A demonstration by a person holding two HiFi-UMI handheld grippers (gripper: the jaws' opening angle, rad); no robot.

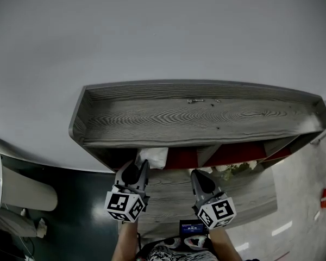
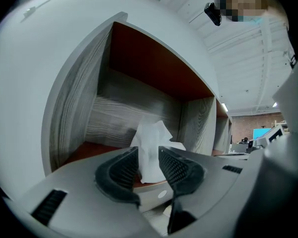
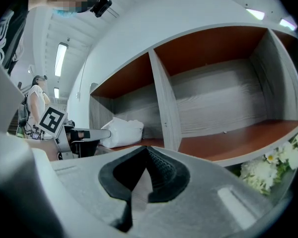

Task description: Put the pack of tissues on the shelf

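The left gripper (image 2: 148, 150) was at the mouth of the shelf (image 1: 168, 118), in the compartment at the far left of the row. Its jaws stood a moderate way apart. The pack of tissues (image 2: 151, 133) showed between them in the left gripper view, white and crumpled at the top, and the ribbed pads (image 2: 176, 166) sat to either side of it with no clear squeeze on the wrapper. The pack rested on the red-brown floor of that compartment, near the front edge. In the head view it peeked out just under the shelf's grey top board, left of centre and right above the left tool.

The right gripper (image 3: 146, 150) was lower centre-right in the head view. Its jaws were together at the tips with nothing between them, and it faced an upright divider (image 3: 164, 103) and a bare compartment. White flowers (image 3: 268, 168) sat at the lower right of the right gripper view, below the shelf edge.
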